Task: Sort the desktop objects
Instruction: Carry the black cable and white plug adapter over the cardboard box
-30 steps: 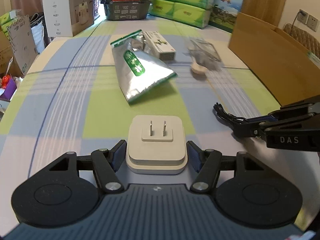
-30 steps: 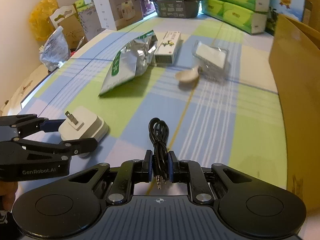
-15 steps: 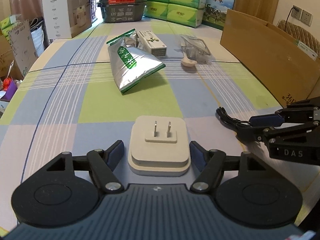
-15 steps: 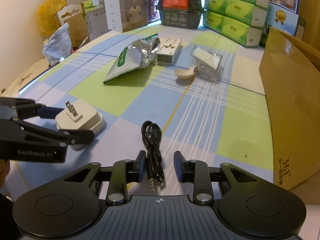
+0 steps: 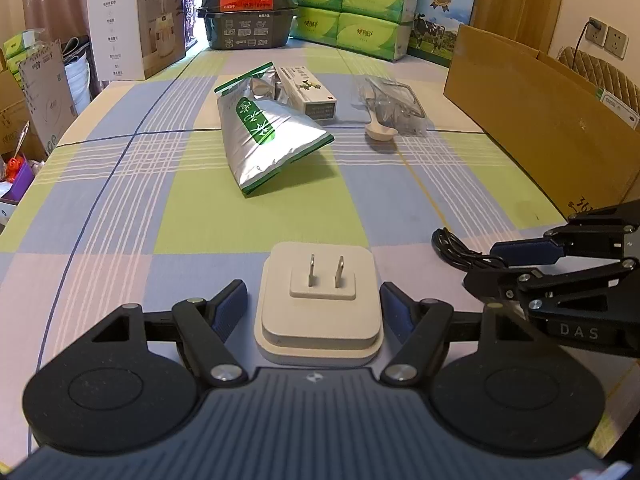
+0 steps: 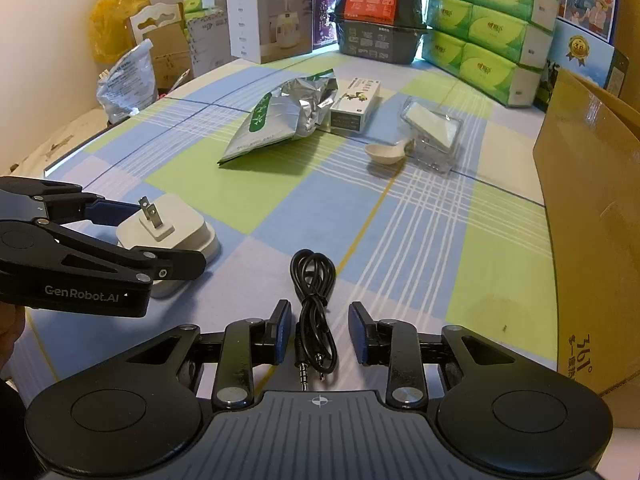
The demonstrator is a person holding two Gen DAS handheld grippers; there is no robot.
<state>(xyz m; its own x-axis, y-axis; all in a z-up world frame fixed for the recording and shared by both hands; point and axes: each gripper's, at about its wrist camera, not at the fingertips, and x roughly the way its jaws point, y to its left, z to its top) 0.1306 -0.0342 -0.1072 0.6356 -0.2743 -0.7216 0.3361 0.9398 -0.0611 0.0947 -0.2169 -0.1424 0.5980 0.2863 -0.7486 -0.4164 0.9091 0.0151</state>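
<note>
A white plug adapter (image 5: pixel 320 304) lies prongs-up on the checked tablecloth between the fingers of my left gripper (image 5: pixel 314 308), which is open with gaps on both sides. The same adapter (image 6: pixel 168 232) and the left gripper (image 6: pixel 148 236) show at the left of the right wrist view. A coiled black audio cable (image 6: pixel 314 308) lies on the cloth between the blue pads of my right gripper (image 6: pixel 318 334), open and not touching it. In the left wrist view the cable (image 5: pixel 456 250) and the right gripper (image 5: pixel 500 264) sit at the right.
Farther back lie a silver-green foil pouch (image 5: pixel 264 136), a small white box (image 5: pixel 308 94), a pale spoon (image 5: pixel 380 130) and a clear plastic case (image 5: pixel 394 100). A tall cardboard box (image 6: pixel 592 200) walls the right side. Cartons and green tissue packs (image 6: pixel 480 28) line the far edge.
My right gripper was shut on the cable and has opened, leaving it lying on the cloth. The left gripper has opened wider around the adapter. Both have drawn back slightly.
</note>
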